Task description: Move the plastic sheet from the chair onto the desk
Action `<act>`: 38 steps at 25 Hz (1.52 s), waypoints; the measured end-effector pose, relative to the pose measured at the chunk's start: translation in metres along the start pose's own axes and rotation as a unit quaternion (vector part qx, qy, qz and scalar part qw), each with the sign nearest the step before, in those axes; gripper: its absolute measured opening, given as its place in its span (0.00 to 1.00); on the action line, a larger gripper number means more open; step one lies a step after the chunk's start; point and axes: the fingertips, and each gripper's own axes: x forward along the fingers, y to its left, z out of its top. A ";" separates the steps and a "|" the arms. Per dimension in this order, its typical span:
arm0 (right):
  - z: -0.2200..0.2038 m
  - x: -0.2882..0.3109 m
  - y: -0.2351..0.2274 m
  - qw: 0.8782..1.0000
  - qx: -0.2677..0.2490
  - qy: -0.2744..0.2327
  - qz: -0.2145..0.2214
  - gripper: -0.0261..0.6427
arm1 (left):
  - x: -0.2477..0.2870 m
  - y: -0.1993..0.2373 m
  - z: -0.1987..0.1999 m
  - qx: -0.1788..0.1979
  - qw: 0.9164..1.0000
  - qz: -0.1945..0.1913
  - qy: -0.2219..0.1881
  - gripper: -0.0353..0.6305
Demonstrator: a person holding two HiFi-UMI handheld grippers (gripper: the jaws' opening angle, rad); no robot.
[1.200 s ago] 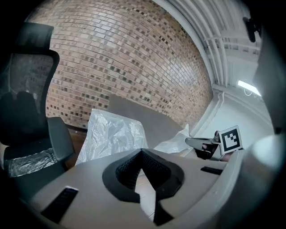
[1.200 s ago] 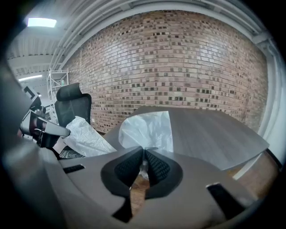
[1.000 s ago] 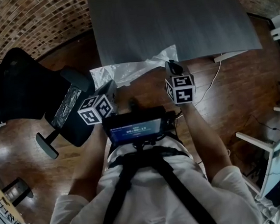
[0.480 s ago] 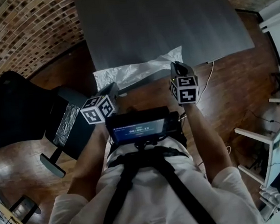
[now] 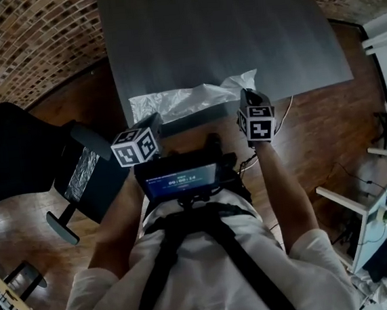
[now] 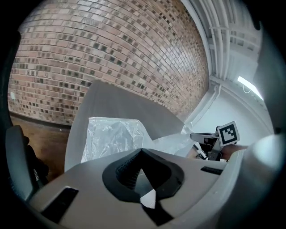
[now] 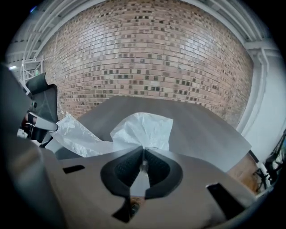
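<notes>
A crumpled clear plastic sheet (image 5: 182,103) is stretched between my two grippers over the near edge of the grey desk (image 5: 216,33). My left gripper (image 5: 155,122) is shut on the sheet's left end, and a white bit of it shows between the pads (image 6: 142,154). My right gripper (image 5: 245,95) is shut on the right end, where the plastic sheet (image 7: 143,129) bunches out of the closed jaws and fans onto the desk (image 7: 201,129). In the left gripper view the plastic sheet (image 6: 111,134) lies on the desk top (image 6: 116,100). The black chair (image 5: 23,154) stands to the left with nothing on its seat.
A brick wall (image 5: 25,37) runs behind the desk. A cable (image 5: 286,111) trails on the wooden floor to the right. White frames and shelving (image 5: 380,37) stand at the right edge. The chair's armrest (image 5: 86,134) is close to my left arm.
Both grippers have carried the sheet forward and a little right, from beside the chair to over the desk's near edge. The chair has fallen away to the left.
</notes>
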 end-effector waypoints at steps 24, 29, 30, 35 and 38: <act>-0.030 0.107 -0.121 0.993 -0.007 0.109 0.048 0.05 | 0.121 -0.010 -0.030 0.029 0.985 0.140 0.096 0.05; -0.034 0.112 -0.128 0.992 0.007 0.118 0.048 0.18 | 0.124 -0.007 -0.029 0.034 0.984 0.143 0.100 0.05; -0.037 0.112 -0.130 0.991 0.013 0.122 0.048 0.22 | 0.124 -0.006 -0.028 0.036 0.984 0.143 0.100 0.05; -0.046 0.115 -0.149 0.989 0.038 0.132 0.049 0.31 | 0.129 -0.010 -0.024 0.038 0.985 0.133 0.098 0.13; -0.043 0.116 -0.151 0.989 0.047 0.128 0.051 0.40 | 0.127 -0.007 -0.023 0.036 0.986 0.134 0.095 0.15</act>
